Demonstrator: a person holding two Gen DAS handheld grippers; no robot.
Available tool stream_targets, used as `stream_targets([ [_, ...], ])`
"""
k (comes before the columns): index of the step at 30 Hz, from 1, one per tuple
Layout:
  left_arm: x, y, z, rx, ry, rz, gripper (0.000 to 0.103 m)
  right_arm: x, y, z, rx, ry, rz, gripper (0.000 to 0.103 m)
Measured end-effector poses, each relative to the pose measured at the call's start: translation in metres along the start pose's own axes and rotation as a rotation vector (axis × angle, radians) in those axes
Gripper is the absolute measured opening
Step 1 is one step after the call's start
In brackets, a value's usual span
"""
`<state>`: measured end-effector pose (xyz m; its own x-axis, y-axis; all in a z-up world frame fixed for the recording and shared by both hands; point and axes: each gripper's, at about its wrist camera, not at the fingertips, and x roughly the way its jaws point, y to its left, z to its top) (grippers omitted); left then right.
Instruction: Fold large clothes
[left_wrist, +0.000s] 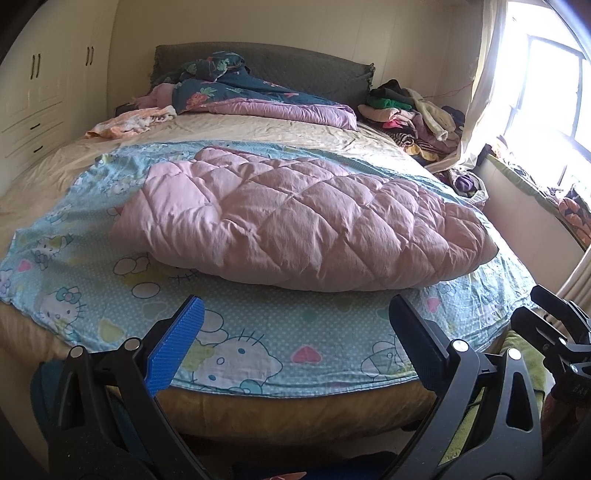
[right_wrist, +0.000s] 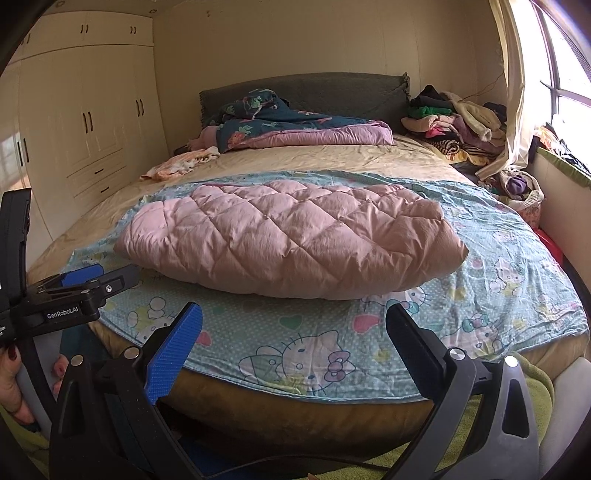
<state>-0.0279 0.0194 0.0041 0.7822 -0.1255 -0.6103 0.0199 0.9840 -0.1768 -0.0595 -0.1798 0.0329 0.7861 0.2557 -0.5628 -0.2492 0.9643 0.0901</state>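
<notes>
A pink quilted garment (left_wrist: 303, 221) lies folded into a puffy bundle on a light blue cartoon-cat sheet (left_wrist: 258, 343) spread over the bed; it also shows in the right wrist view (right_wrist: 291, 240) on the same sheet (right_wrist: 295, 343). My left gripper (left_wrist: 295, 306) is open and empty, held back from the bed's foot edge. My right gripper (right_wrist: 293, 314) is open and empty, also short of the foot edge. The left gripper shows at the left of the right wrist view (right_wrist: 85, 284); the right gripper shows at the right edge of the left wrist view (left_wrist: 554, 321).
A dark floral and purple quilt (left_wrist: 258, 99) lies at the grey headboard (left_wrist: 295, 70). An orange-white cloth (left_wrist: 129, 123) lies far left. A clothes pile (left_wrist: 417, 114) sits far right by the curtain and window. Cream wardrobes (right_wrist: 85, 122) line the left wall.
</notes>
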Motion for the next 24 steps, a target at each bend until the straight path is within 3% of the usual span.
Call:
stream_targets([
  [24, -0.0028, 0.0055, 0.001, -0.002, -0.007, 0.019, 0.094, -0.0025, 0.0002, 0.0004, -0.006, -0.003, 0.002, 0.099],
])
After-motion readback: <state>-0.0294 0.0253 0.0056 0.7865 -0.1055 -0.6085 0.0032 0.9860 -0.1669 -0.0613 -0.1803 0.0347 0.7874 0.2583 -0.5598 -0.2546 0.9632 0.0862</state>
